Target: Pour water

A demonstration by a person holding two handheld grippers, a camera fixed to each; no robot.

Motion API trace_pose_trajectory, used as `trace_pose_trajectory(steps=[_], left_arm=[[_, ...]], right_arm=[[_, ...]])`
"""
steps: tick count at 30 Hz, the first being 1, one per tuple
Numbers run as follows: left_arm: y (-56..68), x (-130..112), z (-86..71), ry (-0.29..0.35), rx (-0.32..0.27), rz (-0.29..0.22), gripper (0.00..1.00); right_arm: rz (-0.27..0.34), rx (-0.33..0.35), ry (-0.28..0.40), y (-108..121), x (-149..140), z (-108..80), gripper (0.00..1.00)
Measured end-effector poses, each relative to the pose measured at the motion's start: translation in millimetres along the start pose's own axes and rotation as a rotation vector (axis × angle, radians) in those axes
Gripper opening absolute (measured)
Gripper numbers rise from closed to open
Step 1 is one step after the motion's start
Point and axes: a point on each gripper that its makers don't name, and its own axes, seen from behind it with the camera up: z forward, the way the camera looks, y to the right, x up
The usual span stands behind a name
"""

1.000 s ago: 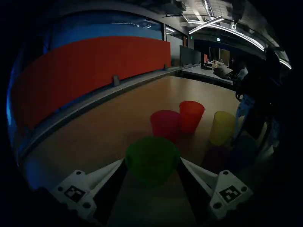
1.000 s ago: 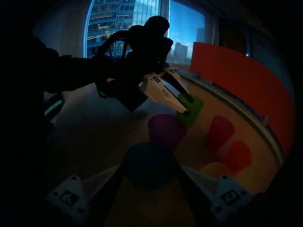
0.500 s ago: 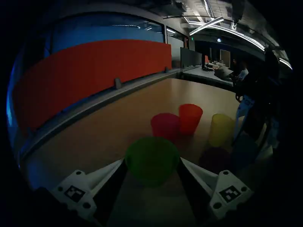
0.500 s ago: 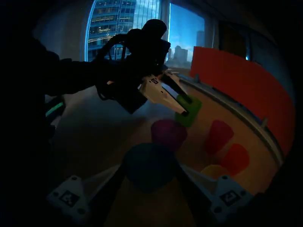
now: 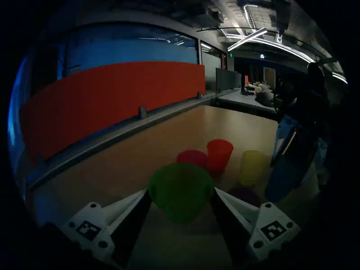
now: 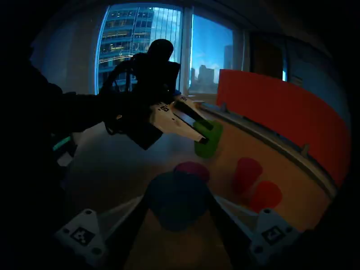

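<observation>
Raised: left tongs (image 5: 180, 191) clasp green cup (image 5: 181, 200), right tongs (image 6: 178, 198) blue cup (image 6: 175, 208).

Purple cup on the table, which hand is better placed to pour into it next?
Right, probably. The right gripper holds its blue cup just short of the purple cup, in line; the left gripper's green cup hangs farther off.

Six cups counted, one of each: green cup (image 5: 180, 200), crimson cup (image 5: 191, 157), orange cup (image 5: 219, 155), yellow cup (image 5: 251, 167), purple cup (image 5: 245, 195), blue cup (image 5: 282, 180). Left claw (image 5: 180, 192), right claw (image 6: 177, 199): that's two. One counter (image 5: 144, 150).
</observation>
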Motion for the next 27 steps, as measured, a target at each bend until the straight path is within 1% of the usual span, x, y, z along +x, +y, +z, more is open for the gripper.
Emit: trace_pose_trajectory(steps=[6,13,21,27], left_arm=[[-0.7,20.1,-19.1,0.061,0.014,-0.029,0.87],[5.2,37.4,-40.7,0.107,0.021,-0.034,0.87],[14.9,54.0,-57.2,0.157,0.010,-0.048,0.87],[20.1,61.9,-68.0,0.182,0.008,-0.054,0.87]], right_arm=[[0.001,-0.018,0.036,-0.4,14.9,-11.2,0.93],[0.002,-0.036,0.084,-3.7,31.7,-23.5,0.93],[-0.007,-0.056,0.147,-8.5,53.3,-37.2,0.93],[0.000,-0.072,0.198,-10.7,67.6,-46.7,0.92]])
